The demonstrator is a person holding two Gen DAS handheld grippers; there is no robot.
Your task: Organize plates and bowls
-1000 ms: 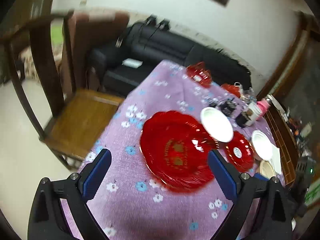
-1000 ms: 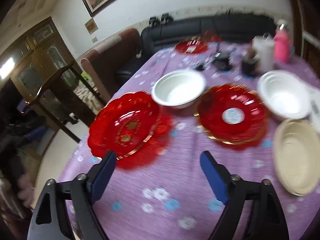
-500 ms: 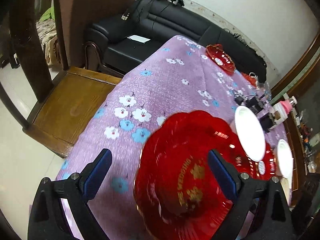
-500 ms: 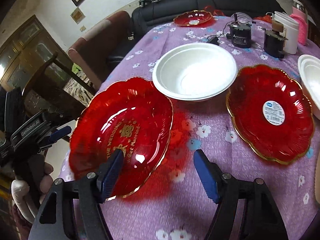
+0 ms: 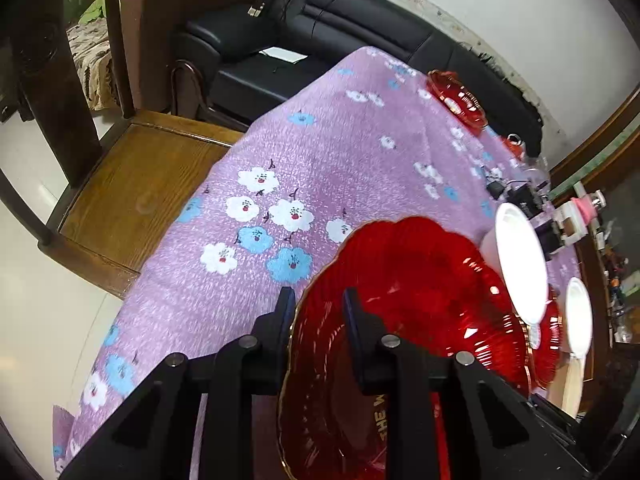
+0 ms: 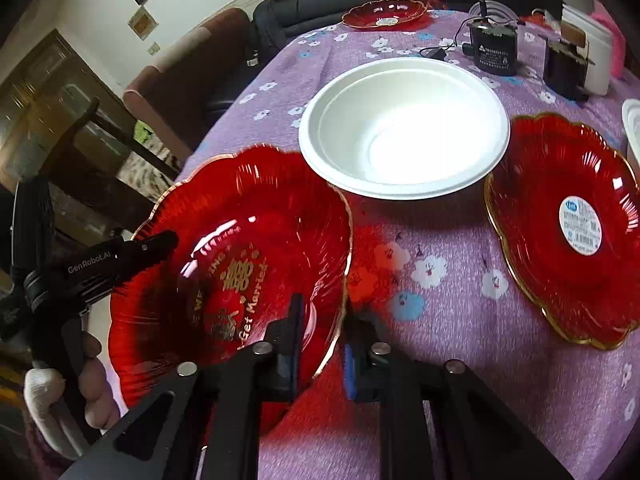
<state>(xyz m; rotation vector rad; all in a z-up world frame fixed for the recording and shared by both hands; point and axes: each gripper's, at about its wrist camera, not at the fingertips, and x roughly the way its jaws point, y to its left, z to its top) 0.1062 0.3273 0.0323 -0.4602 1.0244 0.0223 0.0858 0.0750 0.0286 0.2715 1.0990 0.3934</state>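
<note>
Red plate (image 6: 240, 256) w/ gold lettering is sitting tilted at the near-left edge of the worktop (image 6: 440, 320) (purple floral cloth), both grippers clamping its rim: left gripper (image 5: 316, 312) on the outer side, right gripper (image 6: 320, 320) on the near side. White bowl (image 6: 404, 128) is lying just behind it, second red plate (image 6: 568, 224) to the right.

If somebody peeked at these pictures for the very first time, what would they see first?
First, the big shiny red plate with gold writing at the near edge of the purple flowery tablecloth, pinched on opposite rims by the left gripper and right gripper. Next comes the bright white bowl just behind it, and another red plate with a sticker to the right.
</note>
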